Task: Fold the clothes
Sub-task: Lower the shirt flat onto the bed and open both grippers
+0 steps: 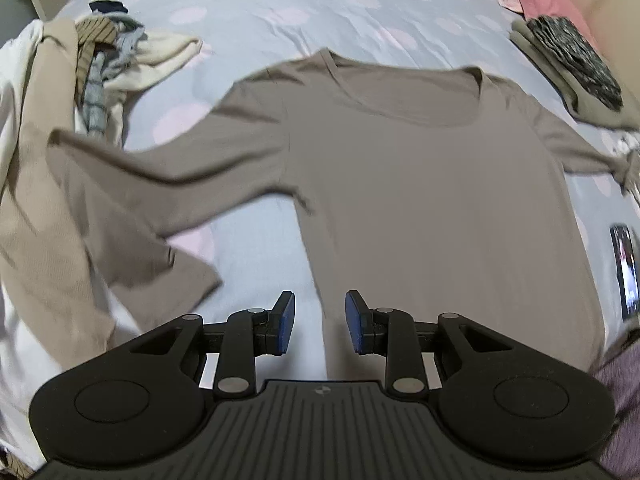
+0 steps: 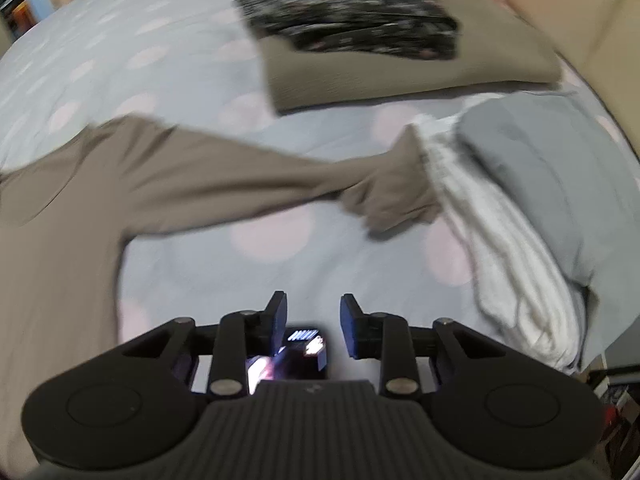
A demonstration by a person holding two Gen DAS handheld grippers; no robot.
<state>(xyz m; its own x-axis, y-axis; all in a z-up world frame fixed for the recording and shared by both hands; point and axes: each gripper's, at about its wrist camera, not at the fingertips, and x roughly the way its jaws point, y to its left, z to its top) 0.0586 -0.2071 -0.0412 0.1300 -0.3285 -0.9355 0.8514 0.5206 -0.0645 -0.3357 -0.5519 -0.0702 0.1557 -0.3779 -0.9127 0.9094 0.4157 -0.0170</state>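
Both tools hang released and empty: the left tool [image 1: 320,322] over the hem of the taupe long-sleeved knit top [image 1: 400,184], spread flat on the spotted pale-blue bedsheet [image 1: 256,240]; the right tool [image 2: 313,326] beside that top, above a lit black smartphone [image 2: 296,354]. Its bunched right sleeve [image 2: 384,196] risks a lumpy fold, and the phone could be caught. No legible writing.

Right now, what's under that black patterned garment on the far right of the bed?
The black patterned garment lies on a folded olive garment, which rests on the spotted bedspread. Anything between or beneath them is covered.
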